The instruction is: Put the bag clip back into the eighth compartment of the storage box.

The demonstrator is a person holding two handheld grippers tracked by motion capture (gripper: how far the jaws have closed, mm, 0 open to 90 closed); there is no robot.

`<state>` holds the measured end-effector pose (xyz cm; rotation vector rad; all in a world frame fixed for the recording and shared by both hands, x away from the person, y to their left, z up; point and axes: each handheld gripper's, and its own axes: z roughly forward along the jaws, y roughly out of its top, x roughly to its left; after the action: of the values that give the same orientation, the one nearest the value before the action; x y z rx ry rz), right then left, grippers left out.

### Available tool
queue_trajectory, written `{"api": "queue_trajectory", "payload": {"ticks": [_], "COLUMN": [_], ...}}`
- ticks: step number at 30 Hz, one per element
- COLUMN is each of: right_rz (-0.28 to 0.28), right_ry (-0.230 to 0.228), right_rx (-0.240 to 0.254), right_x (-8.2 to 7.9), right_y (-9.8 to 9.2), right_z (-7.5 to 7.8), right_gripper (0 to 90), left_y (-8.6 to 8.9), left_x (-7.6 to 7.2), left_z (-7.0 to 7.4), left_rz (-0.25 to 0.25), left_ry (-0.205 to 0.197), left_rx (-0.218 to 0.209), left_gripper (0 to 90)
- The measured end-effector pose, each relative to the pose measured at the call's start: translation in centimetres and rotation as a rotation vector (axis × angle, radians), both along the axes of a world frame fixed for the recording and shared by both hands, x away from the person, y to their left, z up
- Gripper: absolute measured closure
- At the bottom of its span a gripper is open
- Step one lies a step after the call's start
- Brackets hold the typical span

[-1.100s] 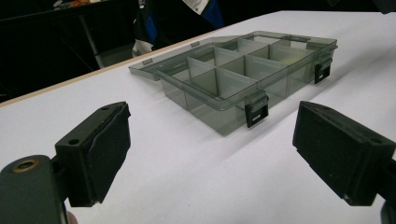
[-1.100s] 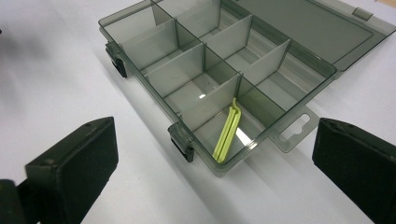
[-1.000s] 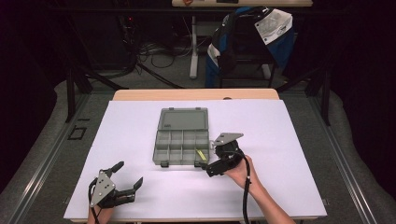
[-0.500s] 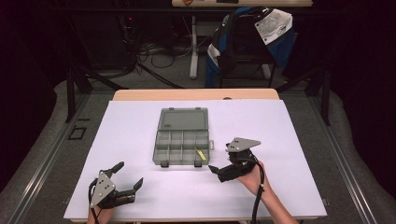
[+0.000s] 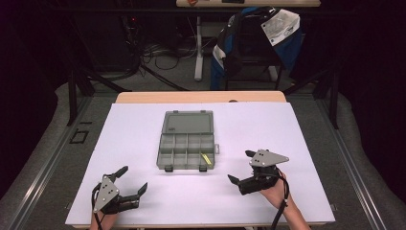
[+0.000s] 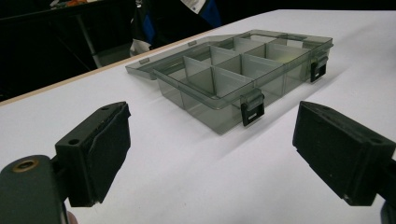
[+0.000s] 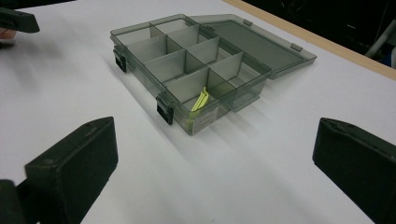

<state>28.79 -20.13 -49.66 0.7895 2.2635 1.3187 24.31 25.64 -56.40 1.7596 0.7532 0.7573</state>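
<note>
Evidently one organiser box (image 5: 186,146), one yellow piece (image 5: 206,158)

The tabletop (image 5: 249,120) is bright white — light falls on it from above, and the room around it is very dark. In the high view the picture is a bit soft and grainy, and the far chair and cables are dim. The box (image 5: 186,140) throws a short, pale shadow toward the near edge. Small soft shadows lie under the left tongs (image 5: 133,179) and the right tongs (image 5: 241,166). In the two gripper views the black jaws up close are blurry, mostly at the bottom corners — the box (image 6: 243,70) looks sharper. Its clear walls (image 7: 187,65) shine a little, with no strong glare.
</note>
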Motion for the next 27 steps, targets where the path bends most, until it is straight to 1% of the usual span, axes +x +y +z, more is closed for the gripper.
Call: {"api": "queue_trajectory", "payload": {"ticks": [7,10,13,21,25,27], "right_rz": [-0.020,-0.028,-0.029,-0.025,-0.021,-0.020], "right_ry": [-0.014,-0.025,-0.039,-0.049,-0.063,-0.060], "right_rx": [-0.004,0.004,0.010,0.005,0.008,0.005], "right_x": [-0.6,-0.8,-1.1,-1.8,-2.3,-2.5], "right_y": [-1.2,-1.7,-2.2,-3.1,-3.4,-3.6], "right_z": [-0.7,-0.9,-1.2,-2.5,-3.2,-3.6], "right_gripper": [0.0,0.0,0.0,0.0,0.0,0.0], "left_y": [0.0,-0.1,-0.1,-0.2,-0.1,-0.1], "left_x": [0.1,0.1,0.1,0.2,0.2,0.2], "left_z": [0.0,0.0,-0.1,-0.1,-0.1,-0.1], "left_rz": [-0.003,-0.002,-0.002,-0.002,-0.001,0.000], "left_ry": [0.001,0.001,0.002,0.002,0.005,0.006], "left_rx": [0.001,0.000,0.000,-0.001,-0.001,0.002], "left_gripper": [11.4,11.3,11.3,11.4,11.4,11.3]}}
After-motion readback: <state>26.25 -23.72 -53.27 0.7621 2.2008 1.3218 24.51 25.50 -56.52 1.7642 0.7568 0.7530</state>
